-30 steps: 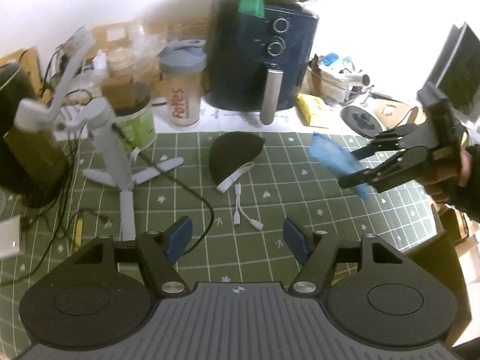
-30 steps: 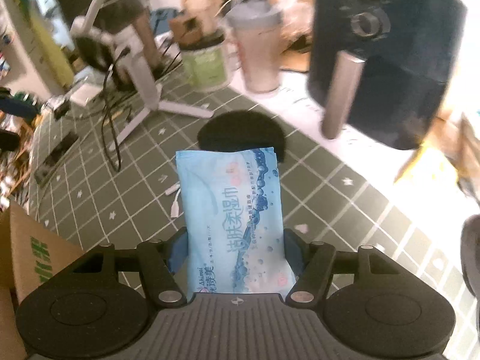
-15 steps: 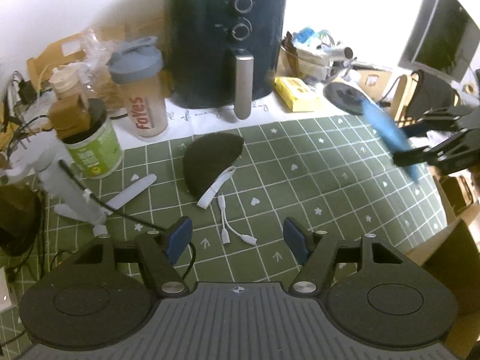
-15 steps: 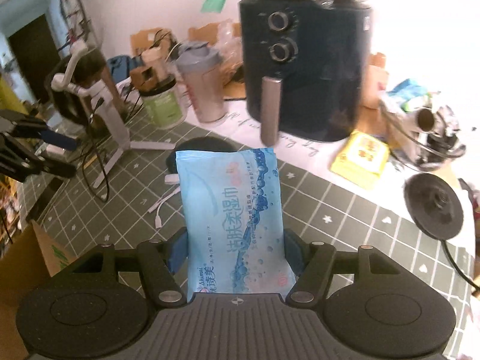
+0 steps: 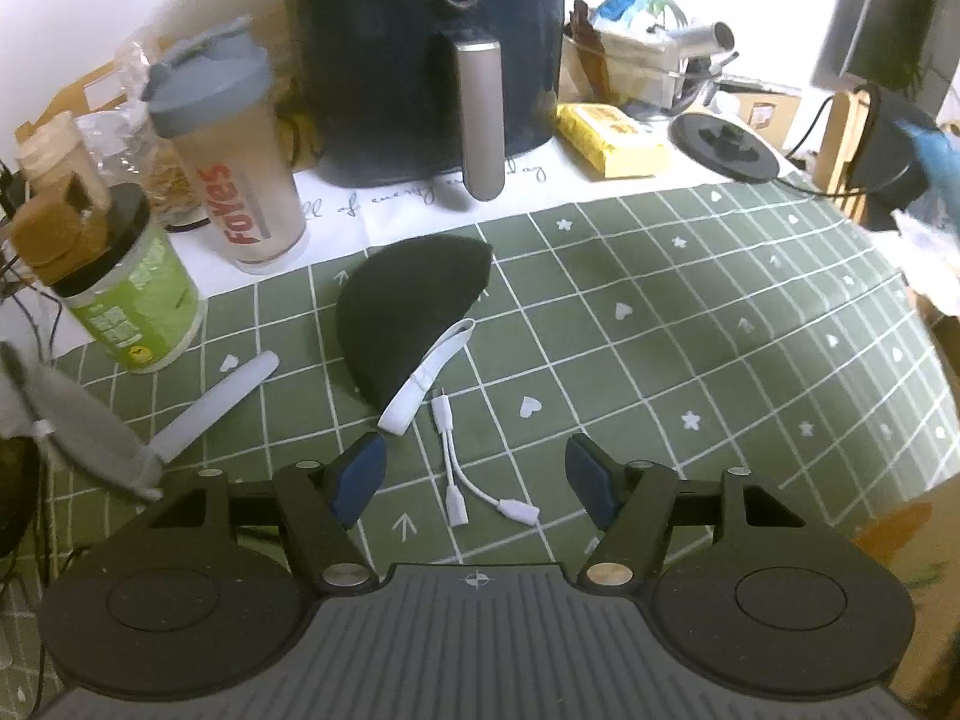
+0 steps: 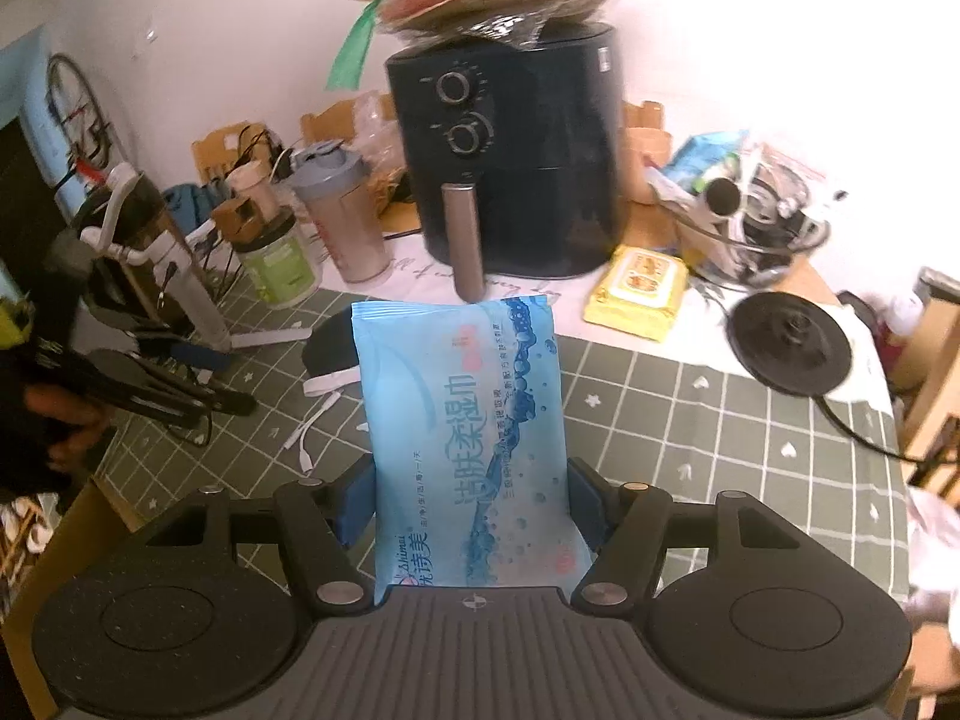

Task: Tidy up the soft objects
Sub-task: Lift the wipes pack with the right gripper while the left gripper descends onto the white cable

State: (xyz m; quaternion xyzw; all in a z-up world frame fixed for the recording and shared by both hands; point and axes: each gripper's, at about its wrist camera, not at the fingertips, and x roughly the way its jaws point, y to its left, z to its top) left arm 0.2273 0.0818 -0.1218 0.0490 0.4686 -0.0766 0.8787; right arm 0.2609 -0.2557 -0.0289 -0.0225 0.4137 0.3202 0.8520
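While the left claw (image 5: 477,471) stands open and empty above the green checked worktop (image 5: 690,324), the nearest thing ahead of it is a white adapter cable (image 5: 465,480), lying on the cloth between the two pads and touching neither. Just beyond the cable lies the black soft pouch (image 5: 408,300), flat on the worktop with a white strap (image 5: 426,381) trailing from its near edge toward the left pad. From this claw the pouch sits straight ahead and slightly left; its straight edge runs on a slant, from near left up to far right, so I judge the jaws would need to close across that slant rather than along it.

The right claw (image 6: 471,507) is clamped on a blue wet-wipe pack (image 6: 465,438), a pad pressing each long side, the pack's long axis pointing away from the claw and its far end raised above the cloth. With that claw occupied and off to the side, the left is plainly the nearer and freer one for the pouch. Farther back stand the shaker bottle (image 5: 231,150) and the dark air fryer (image 5: 432,48).
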